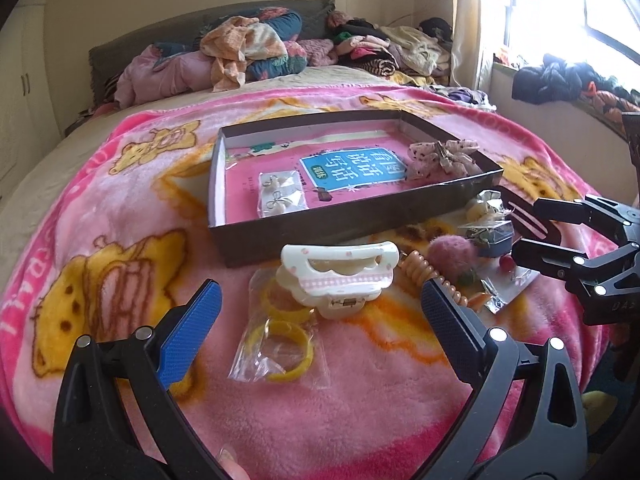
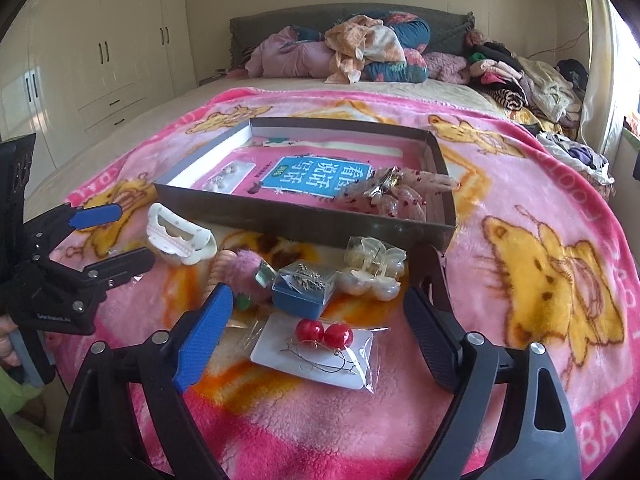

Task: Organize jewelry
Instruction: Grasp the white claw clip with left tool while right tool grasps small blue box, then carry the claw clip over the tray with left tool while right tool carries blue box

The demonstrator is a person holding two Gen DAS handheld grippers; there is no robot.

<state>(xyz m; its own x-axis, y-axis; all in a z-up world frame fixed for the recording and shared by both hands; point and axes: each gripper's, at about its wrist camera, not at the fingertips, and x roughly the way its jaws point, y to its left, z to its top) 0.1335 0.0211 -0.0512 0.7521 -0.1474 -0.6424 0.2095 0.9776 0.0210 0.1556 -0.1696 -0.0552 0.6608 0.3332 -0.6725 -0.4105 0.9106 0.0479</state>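
A dark shallow box (image 1: 304,222) (image 2: 280,216) lies on the pink blanket, holding a pink book, a packet of earrings (image 1: 280,196) and a dotted bow clip (image 1: 444,156) (image 2: 396,194). In front of it lie a white hair claw (image 1: 340,276) (image 2: 178,238), a bag of yellow rings (image 1: 280,336), a pink pompom (image 1: 452,254), a small blue box (image 2: 304,292), a pearl claw clip (image 2: 374,270) and carded red cherry earrings (image 2: 324,344). My left gripper (image 1: 320,312) (image 2: 120,236) is open and empty just before the white claw. My right gripper (image 2: 320,320) (image 1: 516,228) is open and empty over the cherry earrings.
Piles of clothes and bedding (image 2: 360,52) fill the head of the bed. A wardrobe (image 2: 92,48) stands at the left, and a window sill with dark clothes (image 1: 560,80) at the right. A coiled orange hair tie (image 1: 424,272) lies beside the pompom.
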